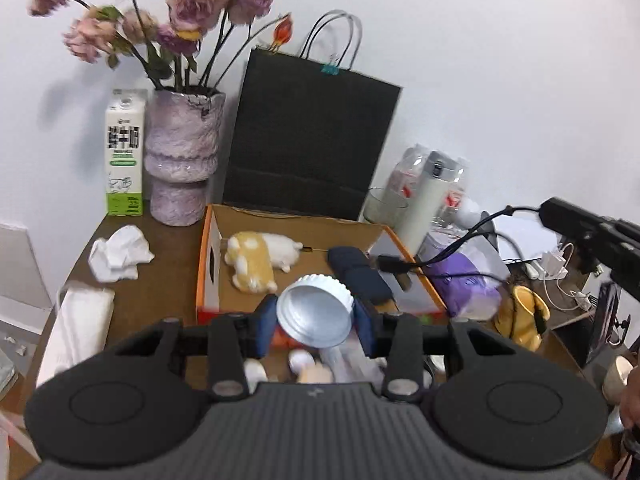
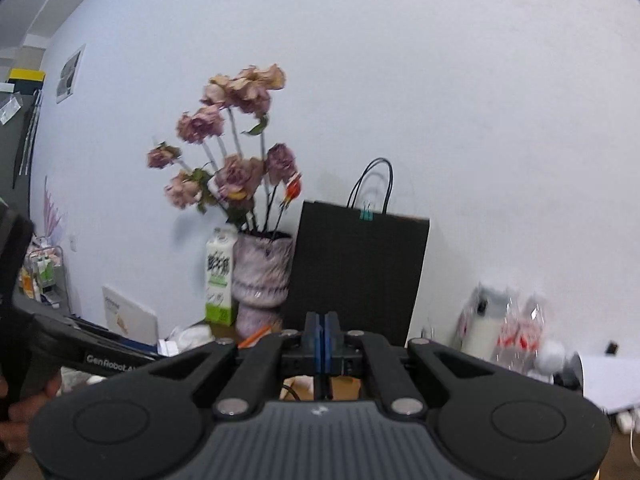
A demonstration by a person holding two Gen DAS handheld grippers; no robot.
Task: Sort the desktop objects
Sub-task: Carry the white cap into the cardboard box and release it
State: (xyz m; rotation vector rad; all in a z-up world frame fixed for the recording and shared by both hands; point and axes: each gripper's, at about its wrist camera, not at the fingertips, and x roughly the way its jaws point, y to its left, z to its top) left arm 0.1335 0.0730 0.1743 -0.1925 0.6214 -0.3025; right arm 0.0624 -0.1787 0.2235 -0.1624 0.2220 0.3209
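Just beyond our left claw [image 1: 316, 322] sits an open cardboard box [image 1: 210, 256] with orange edges; inside it we see a yellow-and-white plush animal [image 1: 256, 260] lying ahead and left of the claw, and a dark navy case [image 1: 358, 276] ahead and slightly right. Further ahead and left a mottled purple vase [image 1: 182, 160] holds dried pink flowers [image 1: 192, 8], with a milk carton [image 1: 125, 152] just beside it on the left. A black paper bag [image 1: 312, 140] stands behind the box. Our left claw is partly open and clamps a white ribbed jar lid [image 1: 316, 312] between its blue pads [image 1: 266, 328], the lid's silvery inside tilted toward the camera, held above the near edge of the box. Our right claw [image 2: 325, 340] is fully closed, pads pressed together with nothing between them, raised with the vase and bag beyond.
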